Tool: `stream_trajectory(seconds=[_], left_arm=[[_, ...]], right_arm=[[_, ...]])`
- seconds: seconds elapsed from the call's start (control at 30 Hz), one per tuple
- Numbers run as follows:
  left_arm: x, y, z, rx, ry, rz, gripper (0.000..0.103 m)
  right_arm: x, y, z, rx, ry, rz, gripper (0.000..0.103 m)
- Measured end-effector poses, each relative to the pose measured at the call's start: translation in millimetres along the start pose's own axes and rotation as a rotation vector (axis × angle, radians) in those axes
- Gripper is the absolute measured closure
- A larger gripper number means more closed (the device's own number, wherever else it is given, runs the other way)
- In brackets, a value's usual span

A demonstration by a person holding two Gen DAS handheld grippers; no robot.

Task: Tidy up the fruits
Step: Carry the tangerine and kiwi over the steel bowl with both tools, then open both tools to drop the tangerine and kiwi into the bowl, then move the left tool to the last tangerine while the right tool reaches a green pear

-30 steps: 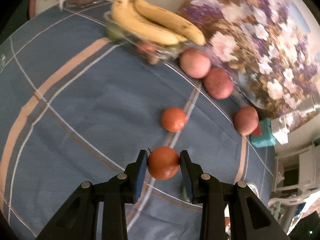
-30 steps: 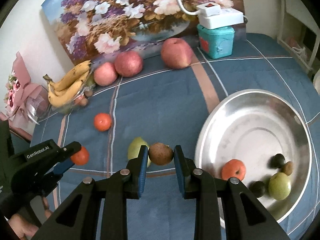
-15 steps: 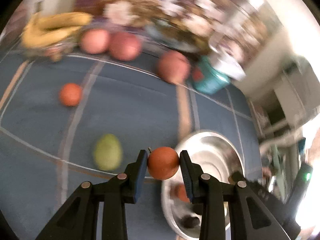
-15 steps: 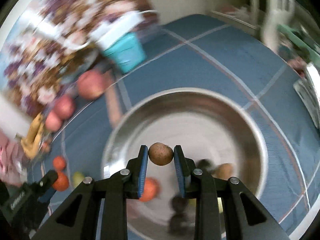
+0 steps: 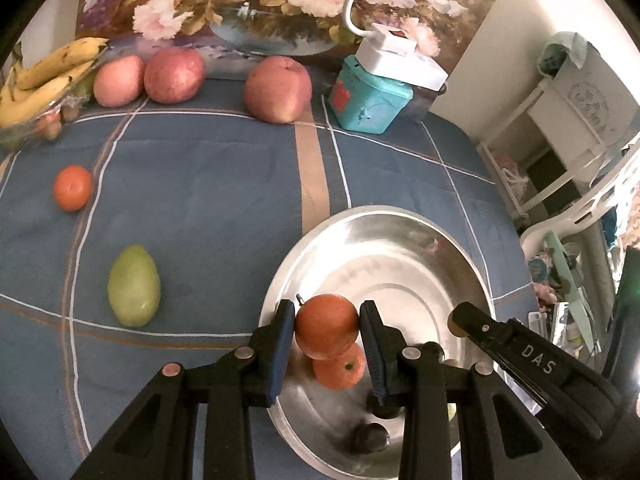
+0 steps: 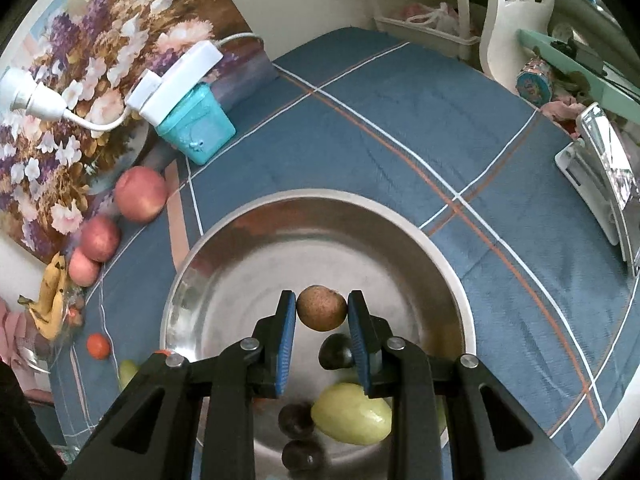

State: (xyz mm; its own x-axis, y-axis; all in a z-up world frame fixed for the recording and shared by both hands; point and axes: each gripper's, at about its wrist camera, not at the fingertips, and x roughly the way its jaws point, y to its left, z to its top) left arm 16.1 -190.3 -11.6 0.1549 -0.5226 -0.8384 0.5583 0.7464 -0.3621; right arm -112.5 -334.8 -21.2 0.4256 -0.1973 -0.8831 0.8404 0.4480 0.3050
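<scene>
- Holding an orange point(image 5: 327, 326) tight in the left gripper point(image 5: 327, 330), over the near edge of the bowl point(image 5: 460, 248), likely so it can drop in.
- Squeezing a small brown fruit point(image 6: 321, 307) in the right gripper point(image 6: 321, 316), jaws nearly shut on it, up over the bowl's middle, likely for the same drop.
- Already in the bowl: another orange point(image 5: 340, 368), a green fruit point(image 6: 351, 414) and some dark plums point(image 6: 296, 420).
- Left out on the cloth point(image 5: 200, 184): a green mango point(image 5: 134, 286), a little orange point(image 5: 73, 187), three apples point(image 5: 278, 89) and bananas point(image 5: 44, 76) in their own glass dish.
</scene>
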Motion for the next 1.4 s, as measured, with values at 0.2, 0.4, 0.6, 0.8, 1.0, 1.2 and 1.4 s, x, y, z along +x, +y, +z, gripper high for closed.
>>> stream_trajectory(seconds=[0.2, 0.4, 0.6, 0.8, 1.0, 1.2, 1.4], left_arm=[[-1.1, -1.0, -2.7, 0.009, 0.003, -0.001, 0.067], [-0.7, 0.6, -2.0, -0.004, 0.010, -0.007, 0.063], [-7.1, 1.2, 0.7, -0.005, -0.010, -0.023, 0.053], [-12.3, 12.4, 4.5, -0.046, -0.018, 0.031, 0.028], [-15.5, 42.9, 8.5, -0.129, -0.028, 0.203, 0.001], [-26.8, 75.2, 10.9, -0.221, -0.062, 0.329, 0.000], [-41.4, 86.9, 13.1, -0.238, -0.101, 0.393, 0.000]], right_arm=[[-1.2, 5.4, -1.4, -0.025, 0.008, 0.002, 0.075], [0.7, 7.1, -0.7, -0.032, 0.024, -0.006, 0.074], [-1.8, 10.0, 0.0, -0.046, 0.019, -0.016, 0.066], [-3.3, 13.4, 1.5, -0.062, 0.018, -0.026, 0.042], [-6.2, 16.3, -0.1, -0.076, 0.009, -0.058, 0.025], [-8.5, 27.4, -6.3, -0.125, 0.004, -0.080, 0.016], [-12.3, 52.1, -15.7, -0.224, -0.004, -0.098, 0.014]])
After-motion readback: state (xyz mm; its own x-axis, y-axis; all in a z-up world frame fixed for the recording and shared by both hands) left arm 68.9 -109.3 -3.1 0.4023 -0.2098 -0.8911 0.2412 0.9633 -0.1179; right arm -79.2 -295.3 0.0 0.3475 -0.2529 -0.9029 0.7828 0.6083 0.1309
